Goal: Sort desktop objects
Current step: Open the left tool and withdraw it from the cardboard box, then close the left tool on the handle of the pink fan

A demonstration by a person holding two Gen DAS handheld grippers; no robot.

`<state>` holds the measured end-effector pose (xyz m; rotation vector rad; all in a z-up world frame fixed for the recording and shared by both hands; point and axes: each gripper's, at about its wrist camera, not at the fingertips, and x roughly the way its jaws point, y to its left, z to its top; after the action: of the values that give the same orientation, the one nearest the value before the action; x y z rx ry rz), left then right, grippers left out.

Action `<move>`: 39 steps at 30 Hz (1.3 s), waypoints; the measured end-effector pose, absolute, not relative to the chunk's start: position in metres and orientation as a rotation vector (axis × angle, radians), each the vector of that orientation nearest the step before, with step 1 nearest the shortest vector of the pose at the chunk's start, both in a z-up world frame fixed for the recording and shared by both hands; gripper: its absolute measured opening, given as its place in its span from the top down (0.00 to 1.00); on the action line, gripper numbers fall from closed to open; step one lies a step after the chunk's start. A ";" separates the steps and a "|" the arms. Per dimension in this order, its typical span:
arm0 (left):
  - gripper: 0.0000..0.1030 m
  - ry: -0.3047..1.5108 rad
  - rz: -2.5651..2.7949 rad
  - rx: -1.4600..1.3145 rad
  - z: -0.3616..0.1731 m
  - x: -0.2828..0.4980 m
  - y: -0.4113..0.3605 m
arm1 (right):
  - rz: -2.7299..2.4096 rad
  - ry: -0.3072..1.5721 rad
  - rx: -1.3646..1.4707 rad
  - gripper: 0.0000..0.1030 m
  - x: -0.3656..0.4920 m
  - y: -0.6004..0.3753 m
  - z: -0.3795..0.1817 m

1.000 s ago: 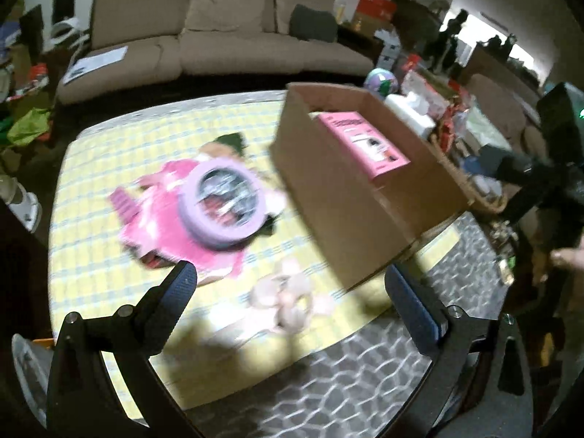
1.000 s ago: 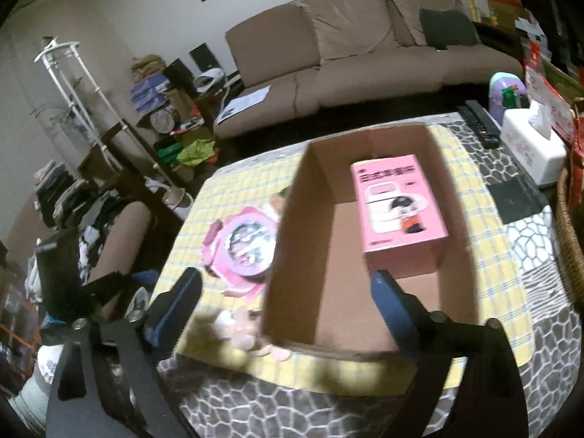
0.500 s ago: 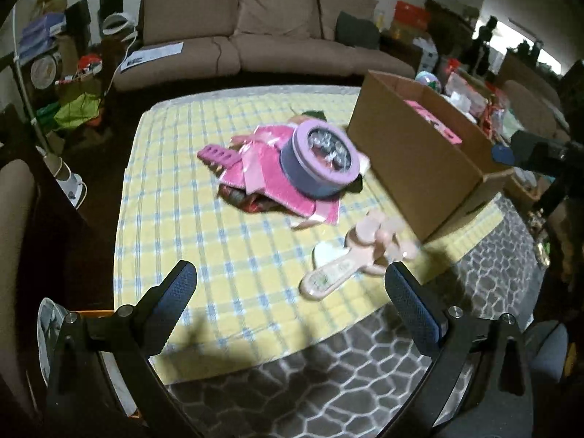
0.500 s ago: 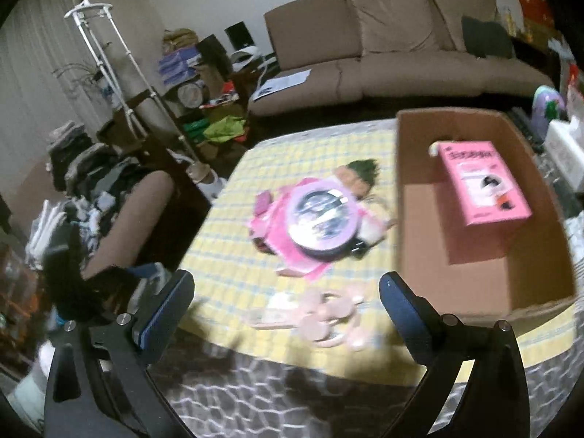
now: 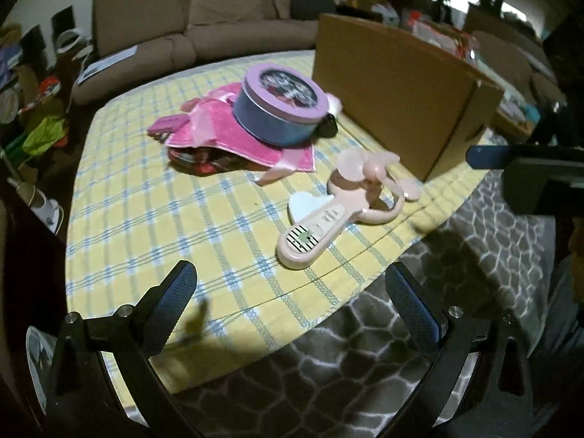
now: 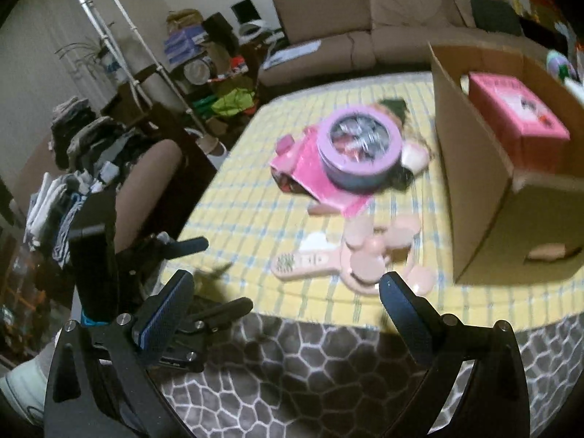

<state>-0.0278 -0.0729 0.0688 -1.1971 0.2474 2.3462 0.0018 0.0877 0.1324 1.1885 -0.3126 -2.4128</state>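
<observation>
A pink handheld fan lies on the yellow checked tablecloth near the front edge. Behind it a round purple tin sits on a pink cloth. A cardboard box stands to the right, with a pink box inside. My left gripper is open and empty, low in front of the fan. My right gripper is open and empty, short of the table's edge. The left gripper's body shows in the right wrist view.
A grey honeycomb-patterned surface runs along the front under the cloth. A brown sofa stands behind the table. Cluttered shelves and clothes fill the left side, and a brown chair stands by the table.
Both grippers have pulled back and lowered from above the box toward the table's front edge. The fan, tin and cloth now lie ahead of them. Both stay open.
</observation>
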 end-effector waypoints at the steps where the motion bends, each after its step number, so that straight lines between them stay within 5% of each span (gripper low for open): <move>1: 0.00 0.260 2.344 -1.195 0.066 -0.029 -0.071 | -2.413 -0.326 1.201 0.00 0.001 0.089 0.126; 14: 0.01 0.330 2.306 -1.172 0.036 -0.056 -0.056 | -2.550 -0.443 1.261 0.00 -0.006 0.114 0.067; 20: 0.24 0.332 2.297 -1.196 0.023 -0.065 -0.056 | -2.618 -0.442 1.270 0.01 -0.012 0.129 0.052; 25: 0.29 0.327 2.284 -1.192 0.018 -0.064 -0.049 | -2.623 -0.439 1.260 0.11 -0.016 0.131 0.047; 35: 0.30 0.296 2.283 -1.194 0.018 -0.071 -0.048 | -2.640 -0.435 1.273 0.12 -0.022 0.128 0.046; 37: 0.33 0.292 2.269 -1.189 0.016 -0.072 -0.046 | -2.643 -0.443 1.286 0.11 -0.025 0.127 0.044; 39: 0.46 0.274 2.254 -1.180 0.017 -0.071 -0.046 | -2.644 -0.436 1.298 0.08 -0.029 0.123 0.044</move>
<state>-0.0715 -0.0465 0.0170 -1.1799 0.2743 2.2542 -0.0291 0.1231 0.0436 1.2978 -0.4363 -2.6442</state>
